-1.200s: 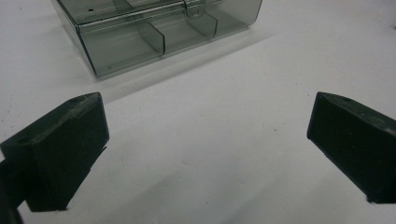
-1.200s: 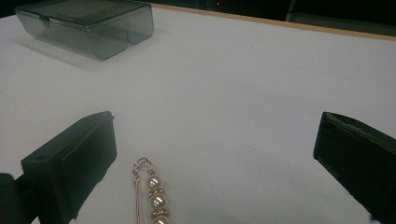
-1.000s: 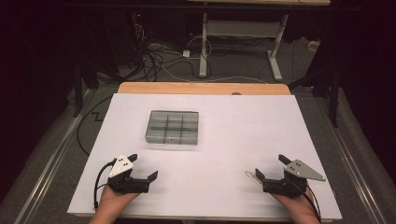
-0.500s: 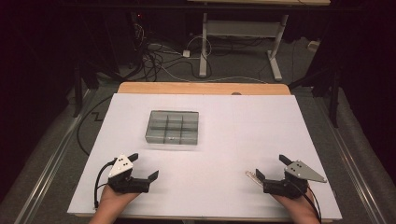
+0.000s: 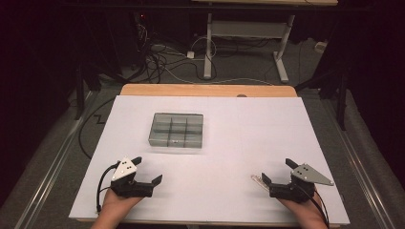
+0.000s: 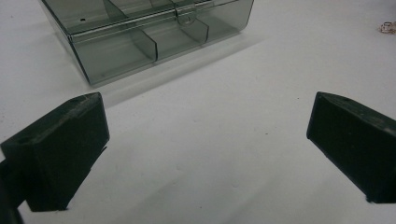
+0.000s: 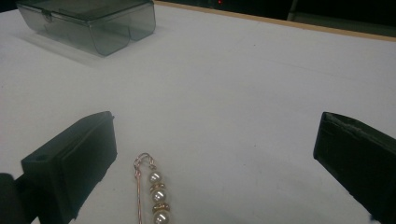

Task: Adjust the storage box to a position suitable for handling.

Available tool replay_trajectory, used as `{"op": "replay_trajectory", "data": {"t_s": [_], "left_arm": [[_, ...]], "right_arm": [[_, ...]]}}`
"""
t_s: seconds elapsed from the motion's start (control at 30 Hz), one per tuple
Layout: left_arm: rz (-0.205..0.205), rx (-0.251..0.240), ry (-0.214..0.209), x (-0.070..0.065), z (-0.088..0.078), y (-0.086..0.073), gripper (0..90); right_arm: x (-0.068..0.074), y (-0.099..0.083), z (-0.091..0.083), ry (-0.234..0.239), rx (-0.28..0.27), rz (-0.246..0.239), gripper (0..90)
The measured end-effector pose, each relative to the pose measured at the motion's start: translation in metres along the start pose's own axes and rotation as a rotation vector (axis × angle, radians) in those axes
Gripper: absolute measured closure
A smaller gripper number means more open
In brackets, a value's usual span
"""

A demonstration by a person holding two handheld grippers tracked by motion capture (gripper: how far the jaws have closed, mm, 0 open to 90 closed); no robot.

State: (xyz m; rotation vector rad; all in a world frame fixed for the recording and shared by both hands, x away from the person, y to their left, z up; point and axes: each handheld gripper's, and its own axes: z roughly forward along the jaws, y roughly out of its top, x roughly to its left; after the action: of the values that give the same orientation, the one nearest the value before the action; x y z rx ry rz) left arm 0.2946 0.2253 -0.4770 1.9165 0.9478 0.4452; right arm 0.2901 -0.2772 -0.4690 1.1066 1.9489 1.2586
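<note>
A smoky grey compartment box (image 5: 176, 130) with its lid down sits on the white table left of centre; it also shows in the left gripper view (image 6: 140, 32) and the right gripper view (image 7: 93, 21). A gold pin with pearls (image 5: 257, 179) lies near the front right. My right gripper (image 5: 277, 170) stands open around it, and the pin (image 7: 154, 191) lies on the table between the jaws, nearer the left one (image 7: 215, 149). My left gripper (image 5: 149, 169) rests open at the front left, with bare table between its jaws (image 6: 205, 140). The box lies ahead of it.
The white sheet (image 5: 239, 124) covers the table, with a wooden edge (image 5: 205, 89) at the far side. Beyond it, cables and a desk frame (image 5: 239, 43) stand on the dark floor. A small shiny item (image 6: 387, 27) lies far right in the left gripper view.
</note>
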Motion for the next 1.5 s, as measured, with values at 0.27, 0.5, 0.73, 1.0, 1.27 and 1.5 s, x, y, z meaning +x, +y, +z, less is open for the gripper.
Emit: {"op": "replay_trajectory", "data": {"t_s": [0.27,0.5,0.73,1.0,1.27,1.5], "left_arm": [[-0.015,-0.004,-0.014,0.0022,-0.0038,0.0008,12.7],[-0.01,0.005,-0.03,0.0015,-0.0049,0.0012,22.6],[-0.052,0.002,-0.01,0.0027,-0.0035,0.0016,41.3],[-0.08,0.017,-0.011,0.0033,-0.0031,0.0021,65.4],[-0.088,0.037,-0.042,0.0047,-0.0018,0.0021,83.4],[-0.096,0.031,-0.052,0.0066,-0.0022,0.0018,87.3]], "right_arm": [[0.0011,0.0002,0.0016,0.004,0.005,-0.015,0.0],[0.0024,0.0007,0.0,0.003,0.003,-0.014,0.0],[0.0031,0.0015,-0.0008,0.006,-0.005,-0.02,0.0],[0.0038,0.001,0.0003,0.009,-0.001,-0.024,0.0],[0.004,0.0002,0.0012,0.016,0.002,-0.022,0.0],[0.0039,0.0004,0.0012,0.02,0.002,-0.021,0.0]]}}
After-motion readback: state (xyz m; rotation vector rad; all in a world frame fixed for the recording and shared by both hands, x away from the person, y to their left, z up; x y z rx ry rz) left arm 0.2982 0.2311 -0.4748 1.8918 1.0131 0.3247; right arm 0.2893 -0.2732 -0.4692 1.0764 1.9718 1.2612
